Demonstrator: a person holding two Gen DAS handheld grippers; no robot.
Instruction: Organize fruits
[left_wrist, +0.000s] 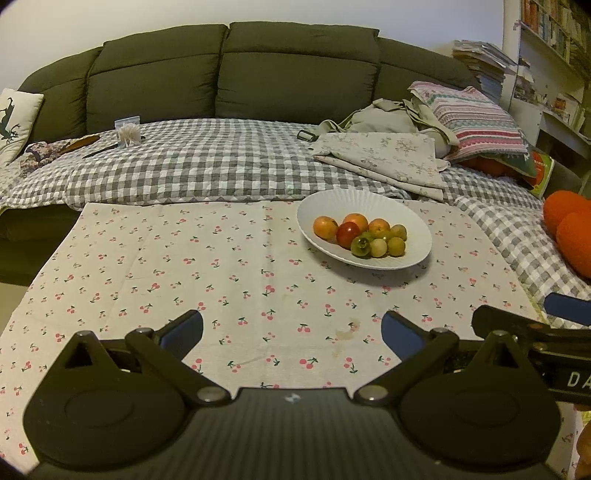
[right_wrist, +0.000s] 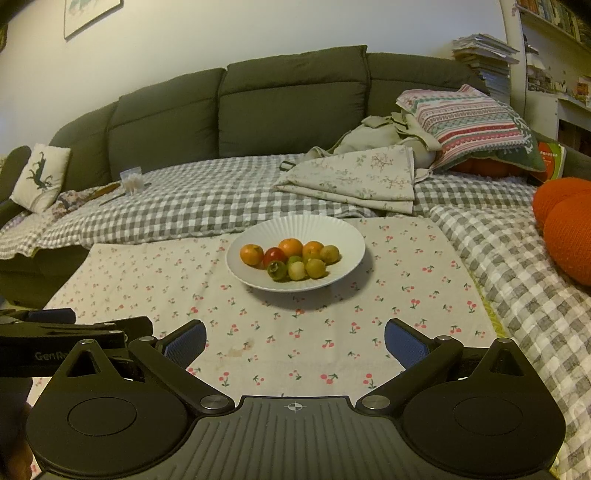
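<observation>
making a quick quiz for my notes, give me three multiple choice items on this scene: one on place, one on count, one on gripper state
1. Where are the fruits?
A. in the white bowl
B. on the sofa
C. between the fingers

2. How many red fruits are in the bowl?
A. one
B. four
C. none

3. How do the left gripper and right gripper stand?
A. both shut on fruit
B. both open and empty
C. one open, one shut

Answers:
1 A: the fruits are piled inside the bowl on the cherry cloth.
2 A: only one red fruit shows among the orange and green ones.
3 B: each pair of fingers is spread wide with only cloth between.
</observation>
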